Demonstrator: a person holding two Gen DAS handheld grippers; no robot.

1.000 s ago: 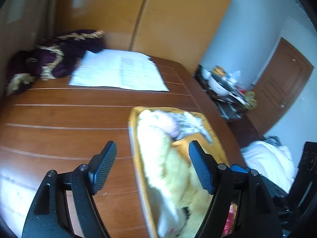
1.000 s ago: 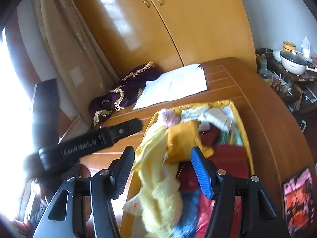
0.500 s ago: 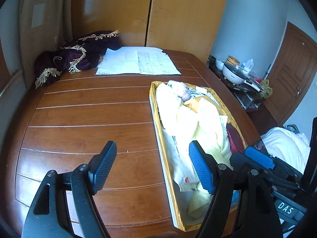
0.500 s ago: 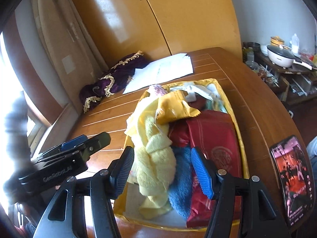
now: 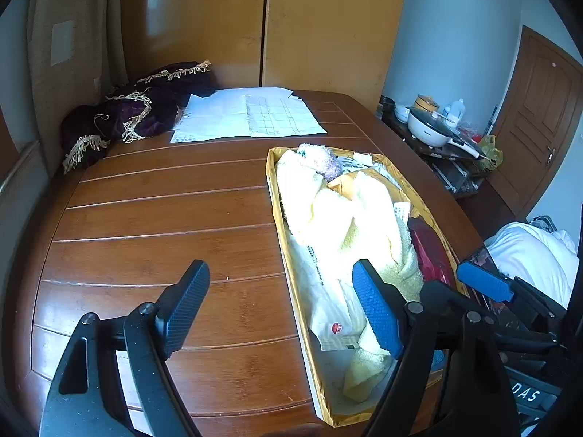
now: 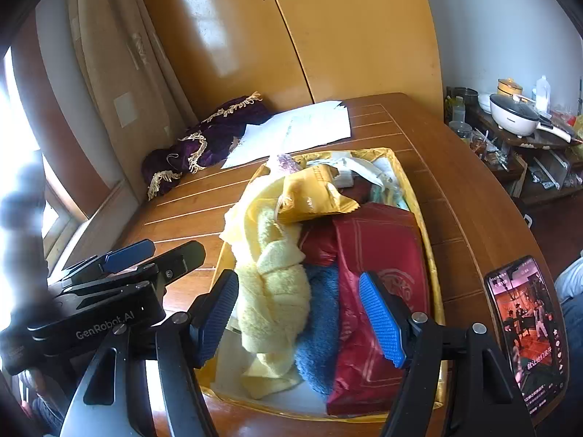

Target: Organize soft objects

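While both grippers hang back over the near end of the table [image 5: 153, 218], nothing is gripped: left gripper [image 5: 280, 306] has its jaws wide and empty, right gripper [image 6: 298, 313] likewise wide and empty above the near end of the tray [image 6: 433, 291]. Soft objects all sit piled in that yellow-rimmed tray: yellow towel [image 6: 277, 291] along its left side, blue towel [image 6: 320, 327] beside it, red packet [image 6: 379, 276] on the right, orange pouch [image 6: 309, 196] on top toward the far end, a fuzzy purple-white item [image 5: 320, 156] at the far corner.

Versus a second ago both views have pulled up and away; then the cameras were low and close over the pile, now the whole tray and most of the tabletop show. Pile looks unchanged since half a second ago, though glare on the towel in the left view makes small shifts hard to rule out. Probably a reset between picks, sorting barely started, open table to the left free for laying items out.

Phone [image 6: 528, 331] lies right of the tray, papers [image 5: 247, 116] and purple cloth [image 5: 138, 113] at the far edge.
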